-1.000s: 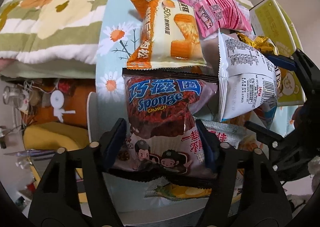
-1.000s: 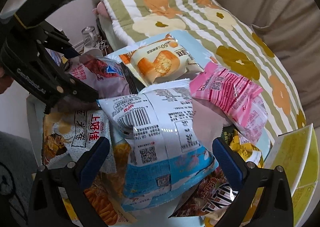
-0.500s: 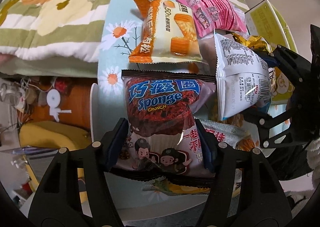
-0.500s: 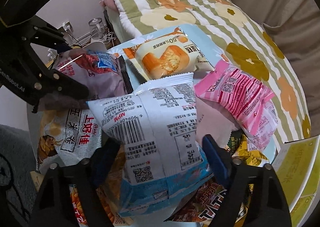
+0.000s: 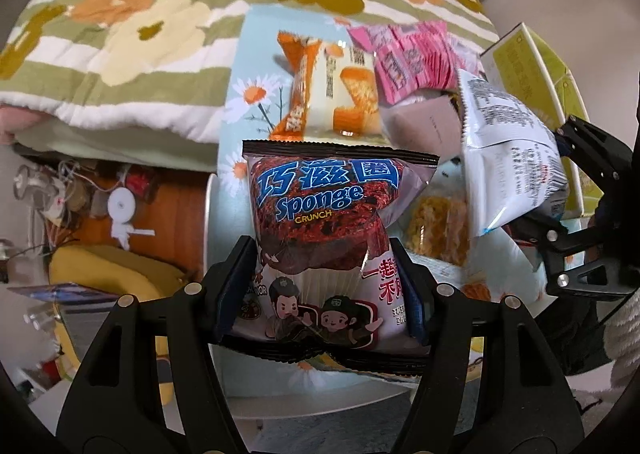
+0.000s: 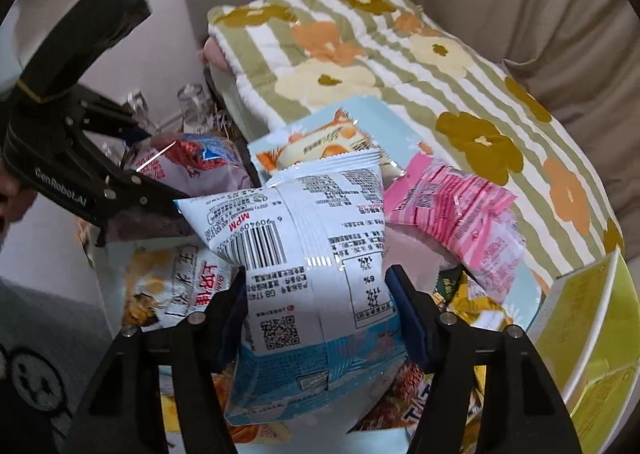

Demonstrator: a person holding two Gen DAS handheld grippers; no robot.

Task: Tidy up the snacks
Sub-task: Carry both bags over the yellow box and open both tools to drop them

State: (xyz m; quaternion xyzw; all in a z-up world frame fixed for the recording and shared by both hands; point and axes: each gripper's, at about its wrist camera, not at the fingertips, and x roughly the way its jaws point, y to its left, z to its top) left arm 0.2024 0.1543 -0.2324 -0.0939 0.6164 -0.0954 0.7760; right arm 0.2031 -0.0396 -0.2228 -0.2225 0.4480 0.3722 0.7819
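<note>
My left gripper point(image 5: 324, 278) is shut on a purple Sponge Crunch bag point(image 5: 320, 213), held clear of the snack pile. In the right wrist view that left gripper point(image 6: 120, 181) and the purple Sponge Crunch bag point(image 6: 192, 161) show at the left. My right gripper point(image 6: 316, 294) has its jaws closing on a white and blue snack bag point(image 6: 304, 238). Both pads press the bag's sides, its barcode faces me, and it hangs above the pile. The same white bag point(image 5: 508, 157) appears at the right of the left wrist view.
An orange and cream pack point(image 5: 332, 93), a pink pack point(image 6: 452, 213) and a chips bag point(image 6: 180, 286) lie on the light blue daisy-print surface point(image 5: 240, 101). A yellow box point(image 6: 588, 314) stands at the right. A floral quilt point(image 5: 140, 13) covers the bed behind.
The right jaws came in from wide apart onto the white bag and raised it. The left gripper rose with the Sponge Crunch bag, so the pile looks farther away.
</note>
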